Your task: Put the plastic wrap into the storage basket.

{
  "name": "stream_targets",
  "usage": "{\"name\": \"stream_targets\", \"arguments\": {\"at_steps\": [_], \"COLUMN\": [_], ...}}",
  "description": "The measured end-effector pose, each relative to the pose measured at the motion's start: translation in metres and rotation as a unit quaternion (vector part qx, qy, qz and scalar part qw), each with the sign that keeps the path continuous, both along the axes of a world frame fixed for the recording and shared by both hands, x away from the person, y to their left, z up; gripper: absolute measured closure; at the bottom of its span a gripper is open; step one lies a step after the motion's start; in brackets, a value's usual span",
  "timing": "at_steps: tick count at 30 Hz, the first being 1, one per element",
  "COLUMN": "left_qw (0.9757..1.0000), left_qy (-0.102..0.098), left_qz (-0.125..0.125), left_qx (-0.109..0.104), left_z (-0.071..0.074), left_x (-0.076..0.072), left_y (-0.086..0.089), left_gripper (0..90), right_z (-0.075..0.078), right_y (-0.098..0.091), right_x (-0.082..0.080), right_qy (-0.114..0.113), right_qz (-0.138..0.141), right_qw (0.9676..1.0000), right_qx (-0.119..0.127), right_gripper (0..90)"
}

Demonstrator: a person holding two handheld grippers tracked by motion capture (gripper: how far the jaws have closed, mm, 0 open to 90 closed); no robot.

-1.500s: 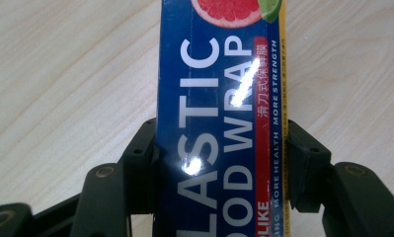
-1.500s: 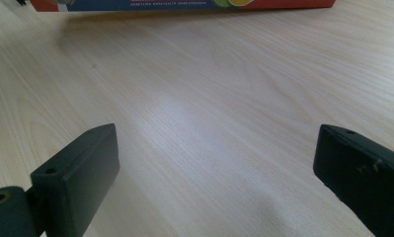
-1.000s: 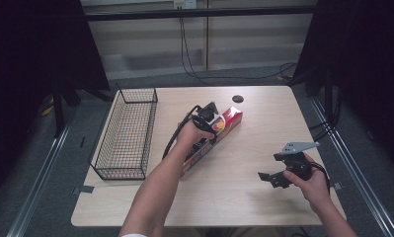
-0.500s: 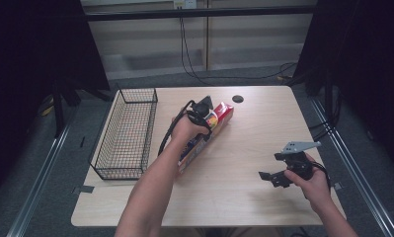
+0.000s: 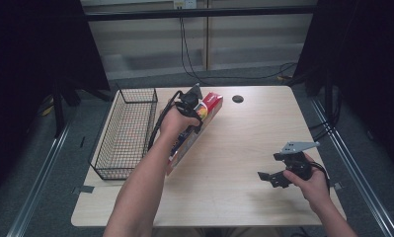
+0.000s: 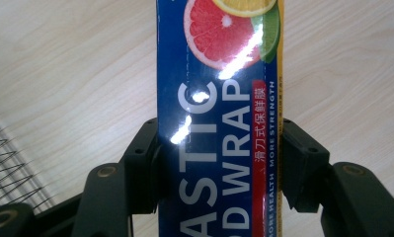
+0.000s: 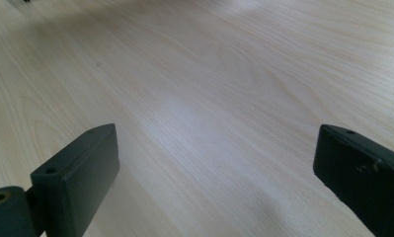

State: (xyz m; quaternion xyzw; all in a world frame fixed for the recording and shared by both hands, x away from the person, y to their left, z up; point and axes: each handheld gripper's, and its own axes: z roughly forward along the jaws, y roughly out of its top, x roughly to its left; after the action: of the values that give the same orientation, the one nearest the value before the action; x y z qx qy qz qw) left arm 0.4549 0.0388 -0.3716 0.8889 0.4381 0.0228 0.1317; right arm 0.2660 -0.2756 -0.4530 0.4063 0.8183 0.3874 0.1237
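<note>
A long blue and red plastic-wrap box [image 5: 212, 103] is held tilted over the table's left half, close to the wire basket [image 5: 125, 133]. My left gripper [image 5: 194, 112] is shut on it across its width. In the left gripper view the box [image 6: 219, 98] runs up between the two black fingers [image 6: 142, 150], with fruit pictures at its far end. My right gripper [image 5: 271, 177] hovers low over the table's right front, open. Its fingers [image 7: 81, 173] stand wide apart over bare wood with nothing between them.
The black wire basket stands along the table's left edge; its mesh [image 6: 7, 168] shows at the left of the left gripper view. A small black round disc [image 5: 238, 98] lies near the table's back edge. Cables hang behind the table.
My left gripper has carried the box leftward toward the basket. The right gripper has stayed where it was.
</note>
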Motion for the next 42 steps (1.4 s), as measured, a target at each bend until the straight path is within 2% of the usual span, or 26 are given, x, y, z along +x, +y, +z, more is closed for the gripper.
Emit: {"name": "stream_targets", "arguments": {"at_steps": [4, 7, 13, 15, 21, 25, 28, 30, 36, 42], "left_qw": [0.9999, 0.9999, 0.9994, 0.9989, 0.9988, 0.9978, 0.9978, 0.997, 0.996, 0.9938], "left_qy": [-0.006, 0.0, -0.002, -0.005, -0.004, -0.006, -0.006, -0.005, -0.005, -0.008], "left_qz": [0.009, 0.014, 0.034, 0.046, 0.049, 0.065, 0.065, 0.077, 0.088, 0.11], "left_qx": [-0.002, -0.006, -0.001, -0.007, -0.006, -0.009, -0.006, -0.012, -0.013, -0.014], "left_z": [0.005, 0.009, 0.018, 0.02, 0.028, 0.031, 0.033, 0.035, 0.04, 0.043], "left_x": [-0.002, -0.002, -0.004, -0.005, -0.006, -0.008, -0.009, -0.01, -0.011, -0.012], "left_y": [0.006, 0.011, 0.021, 0.025, 0.035, 0.04, 0.043, 0.046, 0.056, 0.065], "left_gripper": [43.7, 43.7, 43.8, 43.7, 43.7, 43.7, 43.7, 43.7, 43.7, 43.7], "right_z": [0.0, 0.0, 0.0, 0.0, 0.0, 0.001, 0.0, 0.0, 0.0, 0.0], "right_y": [0.0, 0.0, 0.001, 0.001, 0.001, 0.002, 0.002, 0.002, 0.003, 0.003], "right_x": [0.0, 0.0, 0.0, 0.0, 0.0, -0.001, -0.001, -0.001, 0.0, 0.0], "right_qy": [-0.001, -0.001, -0.001, -0.001, 0.0, 0.0, 0.001, 0.001, 0.001, 0.003], "right_qz": [0.001, 0.0, 0.001, 0.001, 0.0, 0.0, 0.0, 0.001, 0.002, 0.002], "right_qw": [1.0, 1.0, 1.0, 1.0, 1.0, 1.0, 1.0, 1.0, 1.0, 1.0], "right_qx": [0.0, 0.0, -0.001, 0.0, 0.001, 0.002, 0.003, 0.004, 0.004, 0.005], "right_gripper": [3.8, 3.8, 3.8, 3.8, 3.8, 3.8, 3.8, 3.8, 3.8, 3.8]}}
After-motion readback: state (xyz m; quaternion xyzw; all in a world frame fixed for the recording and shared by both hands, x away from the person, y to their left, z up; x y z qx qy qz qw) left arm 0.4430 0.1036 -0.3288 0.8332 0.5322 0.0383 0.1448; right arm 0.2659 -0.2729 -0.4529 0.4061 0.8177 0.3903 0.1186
